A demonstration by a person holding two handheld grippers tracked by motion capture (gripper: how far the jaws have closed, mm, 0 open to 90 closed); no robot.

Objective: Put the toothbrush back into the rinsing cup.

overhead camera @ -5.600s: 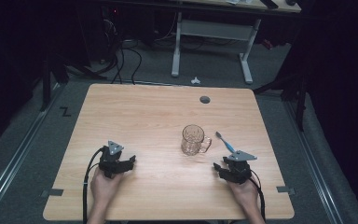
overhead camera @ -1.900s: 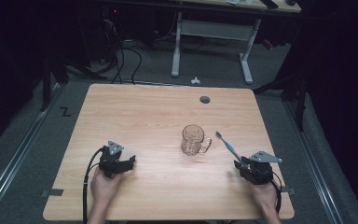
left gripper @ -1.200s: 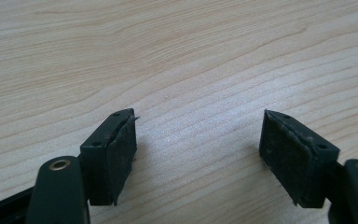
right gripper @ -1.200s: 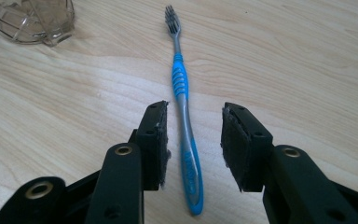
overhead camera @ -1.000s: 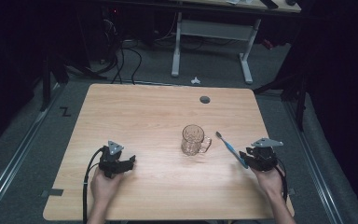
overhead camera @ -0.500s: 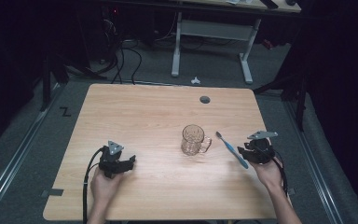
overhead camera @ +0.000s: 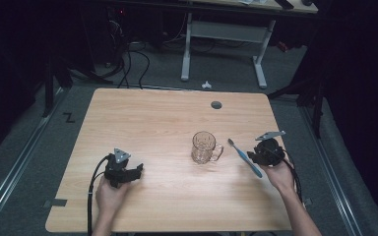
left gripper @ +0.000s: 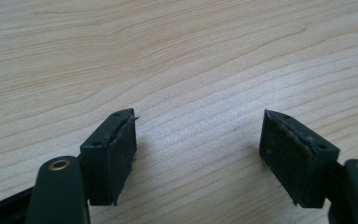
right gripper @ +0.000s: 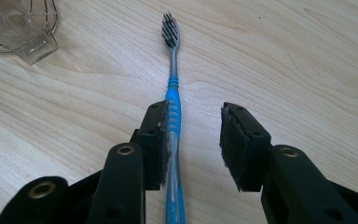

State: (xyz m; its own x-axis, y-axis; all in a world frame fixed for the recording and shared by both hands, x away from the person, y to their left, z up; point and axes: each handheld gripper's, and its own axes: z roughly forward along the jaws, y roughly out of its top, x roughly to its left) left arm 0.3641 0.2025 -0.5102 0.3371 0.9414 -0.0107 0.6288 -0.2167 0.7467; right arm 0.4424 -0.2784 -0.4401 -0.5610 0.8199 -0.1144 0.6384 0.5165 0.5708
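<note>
Right hand-held gripper (right gripper: 193, 140) straddles the blue toothbrush (right gripper: 173, 116) on the worktop (overhead camera: 157, 123), jaws half open, gripping nothing. Left hand-held gripper (left gripper: 198, 149) gapes wide, empty. Glass mug (overhead camera: 204, 147) stands nearby.

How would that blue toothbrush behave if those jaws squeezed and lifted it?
The toothbrush looks thin and plastic, so it is probably very light. Its ribbed blue grip section should help the pads hold it rather than slip. Being long and narrow, lying flat on the table, it may pivot or tilt if pinched far from its middle.
</note>
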